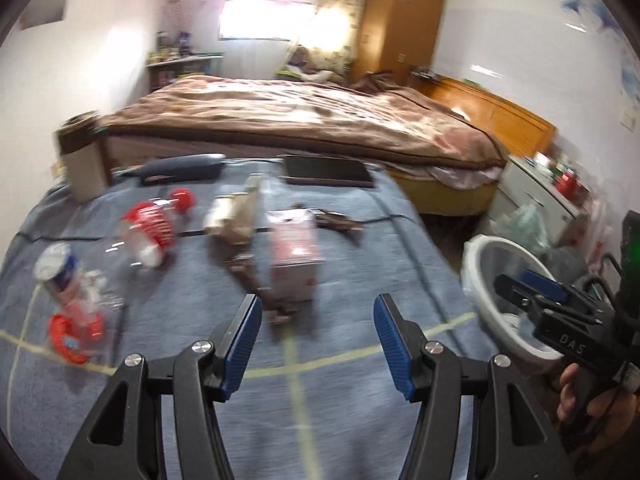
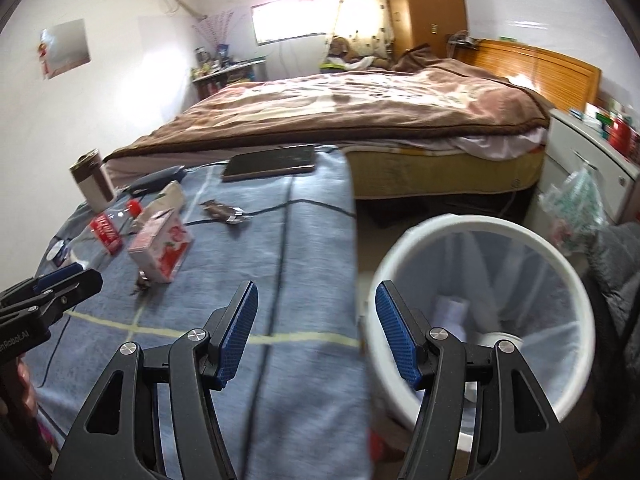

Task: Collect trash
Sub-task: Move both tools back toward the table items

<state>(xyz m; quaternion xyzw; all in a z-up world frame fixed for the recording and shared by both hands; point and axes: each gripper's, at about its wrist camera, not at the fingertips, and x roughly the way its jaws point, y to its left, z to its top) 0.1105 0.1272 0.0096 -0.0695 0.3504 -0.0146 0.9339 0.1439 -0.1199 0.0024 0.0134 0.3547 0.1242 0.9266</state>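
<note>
Trash lies on a blue cloth table [image 1: 352, 432]: a pink carton [image 1: 294, 264], a crumpled paper bag [image 1: 236, 216], a clear bottle with a red label [image 1: 150, 228], a crushed bottle [image 1: 74, 300] and brown wrappers [image 1: 340, 222]. My left gripper [image 1: 316, 340] is open and empty, just short of the carton. My right gripper [image 2: 316, 326] is open and empty at the table's right edge, beside the white trash bin [image 2: 416, 240], which has a clear liner. The carton [image 2: 162, 250] shows at the left in the right wrist view. The right gripper [image 1: 532, 292] also shows over the bin [image 1: 476, 268] in the left wrist view.
A tall cup [image 1: 82, 160], a dark case [image 1: 180, 168] and a tablet [image 1: 326, 170] stand at the table's far edge. Behind is a bed with a brown blanket [image 1: 304, 120]. A white cabinet [image 2: 580, 168] and a plastic bag [image 2: 572, 208] stand right of the bin.
</note>
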